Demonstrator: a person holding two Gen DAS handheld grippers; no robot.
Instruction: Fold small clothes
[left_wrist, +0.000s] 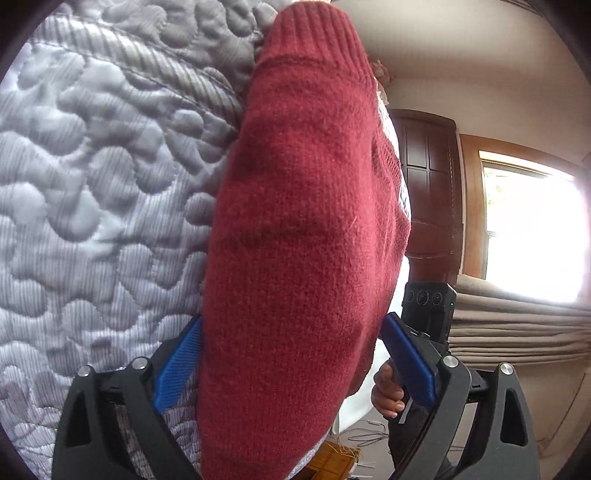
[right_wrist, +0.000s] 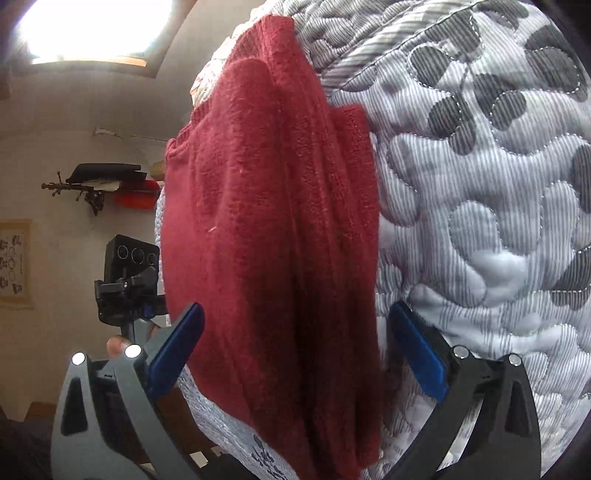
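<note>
The dark red knitted sweater (left_wrist: 303, 236) lies bunched on the grey quilted bedspread (left_wrist: 92, 166), running forward between the spread blue pads of both the left hand-held gripper (left_wrist: 291, 354) and the right hand-held gripper (right_wrist: 295, 347). Neither pinches it. With the knit this thick, closing may catch several layers, dragging the fold crooked, or snag the bedspread beneath.

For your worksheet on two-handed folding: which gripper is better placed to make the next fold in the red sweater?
Neither clearly. The left gripper and the right gripper each have open jaws straddling the sweater. Left perhaps: it faces one smooth layer, the right bunched folds.
</note>
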